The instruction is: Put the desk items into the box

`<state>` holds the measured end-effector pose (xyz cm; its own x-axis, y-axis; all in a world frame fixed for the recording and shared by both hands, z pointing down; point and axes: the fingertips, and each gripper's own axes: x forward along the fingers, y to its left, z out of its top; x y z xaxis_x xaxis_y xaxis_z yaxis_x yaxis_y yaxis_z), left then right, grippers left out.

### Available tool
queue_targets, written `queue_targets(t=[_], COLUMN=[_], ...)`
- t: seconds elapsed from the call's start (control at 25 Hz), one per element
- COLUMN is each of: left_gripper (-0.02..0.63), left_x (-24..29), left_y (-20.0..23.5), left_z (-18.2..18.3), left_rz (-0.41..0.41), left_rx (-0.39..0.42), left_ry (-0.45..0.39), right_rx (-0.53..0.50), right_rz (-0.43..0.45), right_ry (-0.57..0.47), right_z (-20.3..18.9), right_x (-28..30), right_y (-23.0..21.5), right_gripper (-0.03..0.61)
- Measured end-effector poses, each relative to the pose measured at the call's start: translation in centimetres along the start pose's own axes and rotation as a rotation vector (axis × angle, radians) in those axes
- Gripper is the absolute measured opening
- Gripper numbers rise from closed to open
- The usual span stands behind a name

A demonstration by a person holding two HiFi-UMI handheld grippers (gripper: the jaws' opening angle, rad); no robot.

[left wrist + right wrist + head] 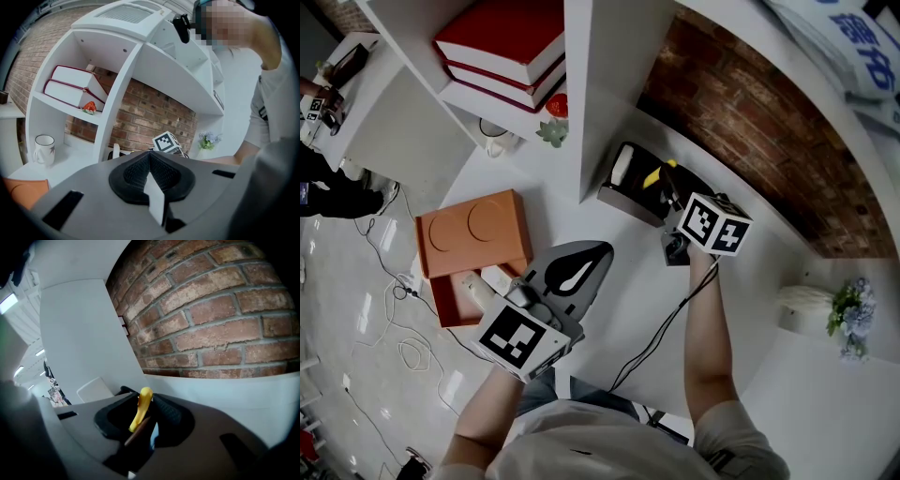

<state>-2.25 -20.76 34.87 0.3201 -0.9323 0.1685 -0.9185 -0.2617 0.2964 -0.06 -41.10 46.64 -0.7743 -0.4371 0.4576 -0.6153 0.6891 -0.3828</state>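
Note:
My right gripper reaches into a black desk holder by the white shelf upright. A yellow-topped pencil stands between its parted jaws, with space on both sides, so it is open. The same yellow top shows in the head view. The open orange box lies on the desk at the left, its lid leaning behind it and a white item inside. My left gripper hovers just right of the box, shut; a thin white strip shows at its closed jaws.
White curved shelves hold red-edged books, a mug and a small red ornament. A brick wall backs the desk. A vase of flowers stands at the right. A black cable trails across the desk.

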Motion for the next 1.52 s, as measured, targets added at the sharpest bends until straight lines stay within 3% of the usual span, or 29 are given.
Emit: queue_targets(t=[0.28, 0.6, 1.16, 1.52], left_gripper=[0.013, 0.012, 0.012, 0.012], left_x=[-0.5, -1.3, -4.1, -7.3], left_y=[-0.1, -0.6, -2.1, -3.1], left_z=[0.0, 0.4, 1.6, 2.0], left_rz=[0.007, 0.01, 0.018, 0.036], left_rx=[0.006, 0.012, 0.042, 0.055], left_ry=[0.0, -0.02, -0.068, -0.116], right_rx=[0.036, -0.149, -0.296, -0.34], right_rz=[0.037, 0.016, 0.022, 0.067], right_ry=[-0.025, -0.068, -0.212, -0.259], right_z=[0.3, 2.3, 6.7, 7.0], right_x=[0.1, -1.7, -8.9, -12.9], right_y=[1.0, 4.2, 9.7, 13.8], right_gripper=[0.089, 0.077, 0.075, 0.075])
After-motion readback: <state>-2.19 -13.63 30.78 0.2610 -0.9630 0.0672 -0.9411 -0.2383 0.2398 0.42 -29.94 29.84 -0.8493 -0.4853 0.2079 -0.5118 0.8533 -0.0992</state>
